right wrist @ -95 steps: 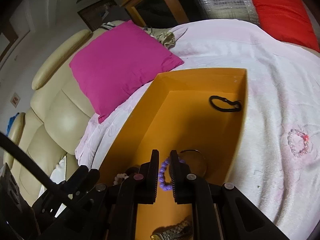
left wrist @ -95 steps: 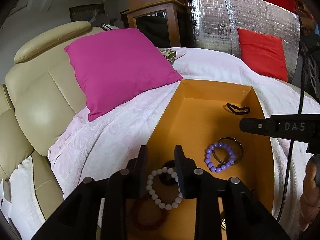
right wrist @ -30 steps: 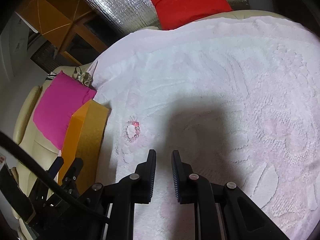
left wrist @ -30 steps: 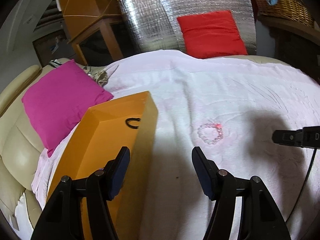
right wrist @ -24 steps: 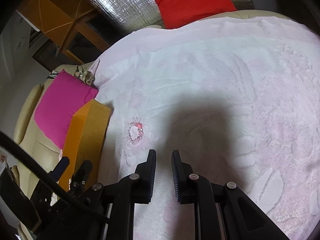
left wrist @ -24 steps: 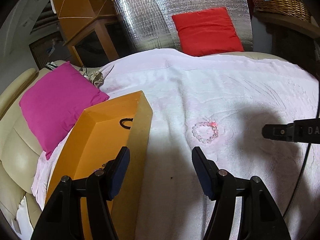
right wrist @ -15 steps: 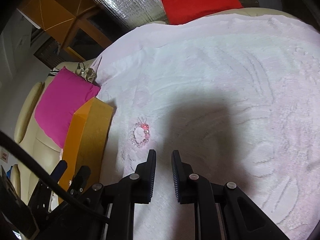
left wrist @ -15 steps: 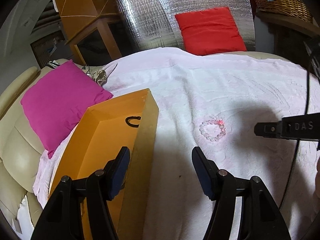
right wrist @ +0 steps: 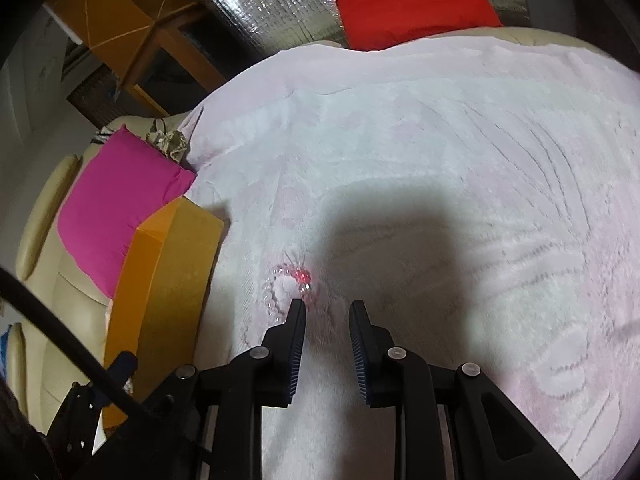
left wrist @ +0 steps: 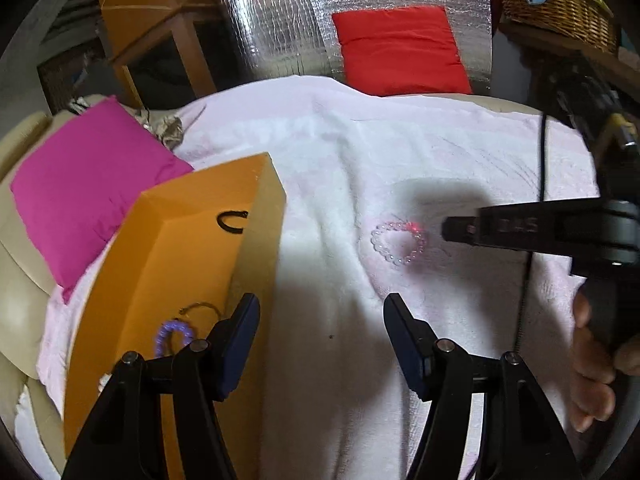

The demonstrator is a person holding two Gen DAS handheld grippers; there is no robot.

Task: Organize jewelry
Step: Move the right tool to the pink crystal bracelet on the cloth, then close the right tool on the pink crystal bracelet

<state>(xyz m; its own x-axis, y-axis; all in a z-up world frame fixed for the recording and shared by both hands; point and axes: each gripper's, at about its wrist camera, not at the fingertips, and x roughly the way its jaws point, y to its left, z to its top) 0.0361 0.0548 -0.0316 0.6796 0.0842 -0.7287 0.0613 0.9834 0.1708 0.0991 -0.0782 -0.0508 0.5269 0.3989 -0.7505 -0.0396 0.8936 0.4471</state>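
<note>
As pink bead bracelet (right wrist: 289, 289) lies flat w/ no clear long axis, right gripper (right wrist: 327, 308), jaws just opening, empty, hovers beside it.

Lower left of the left wrist view: the orange box (left wrist: 168, 280) runs behind the left gripper's (left wrist: 320, 316) arms, its near end and some contents hidden. A purple bead bracelet (left wrist: 174, 334) shows only in part. Far right, the hand (left wrist: 592, 376) is cut by the frame edge. In the right wrist view the pink bead bracelet (right wrist: 288, 288) is blurred, its near side hidden behind a fingertip (right wrist: 298, 310).
</note>
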